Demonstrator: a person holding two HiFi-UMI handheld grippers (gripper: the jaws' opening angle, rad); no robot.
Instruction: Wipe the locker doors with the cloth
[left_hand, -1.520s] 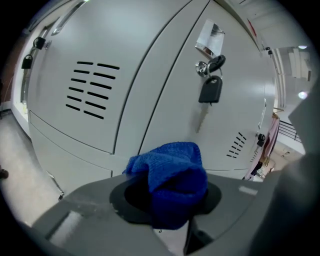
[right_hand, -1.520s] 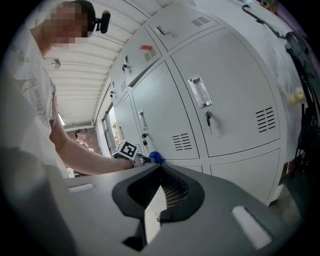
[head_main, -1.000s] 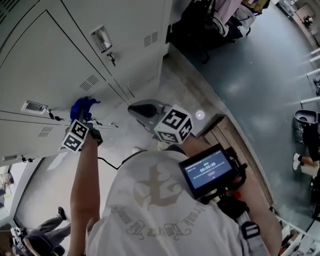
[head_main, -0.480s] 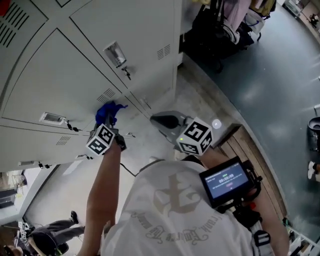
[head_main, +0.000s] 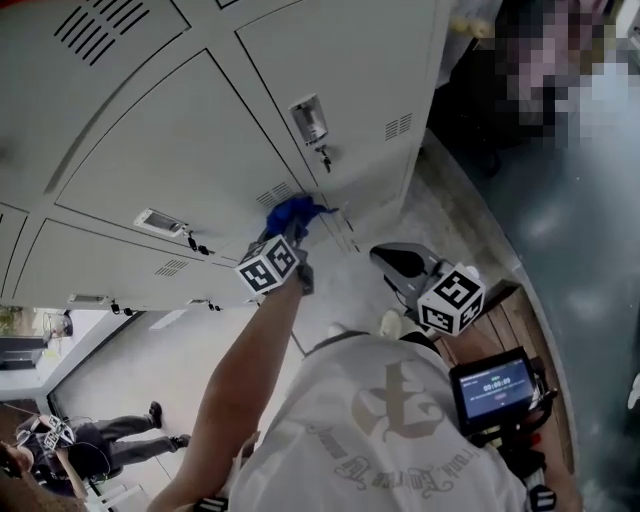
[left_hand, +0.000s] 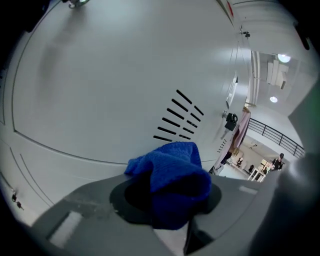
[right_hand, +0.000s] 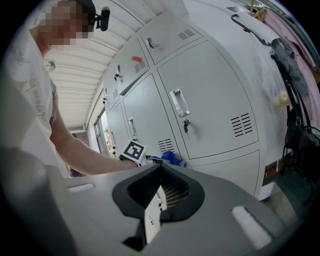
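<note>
I'm looking steeply down a bank of pale grey lockers. My left claw (head_main: 290, 235) is clamped on the blue cloth (head_main: 293, 211), and my arm is stretched out towards a locker door (head_main: 190, 150).

Over the last second the cloth has slid along the bottom strip of that door. It was below and to the left of the vent slots (head_main: 272, 194) and now sits just beside them, nearer the side with the lock handle (head_main: 310, 122). My head has also turned, so the lockers fill more of the head view than before. I read this as a wiping stroke in progress along the door's lower edge. Most of the panel above is probably still to be wiped, and so are the neighbouring doors.

My right claw (head_main: 392, 262) hangs low by my chest, well away from the lockers. Its jaws are together with nothing between them.

In the left gripper view the bunched cloth covers the jaw tips, so I can't see how deep the grip is. No view shows clearly whether the cloth is pressing on the metal or just short of it. The door shows no streak or dust line, so I can't tell wiped metal from unwiped. My arm and the cloth cover the seam below the door. In the right gripper view the cloth is only a small blue patch.
</note>
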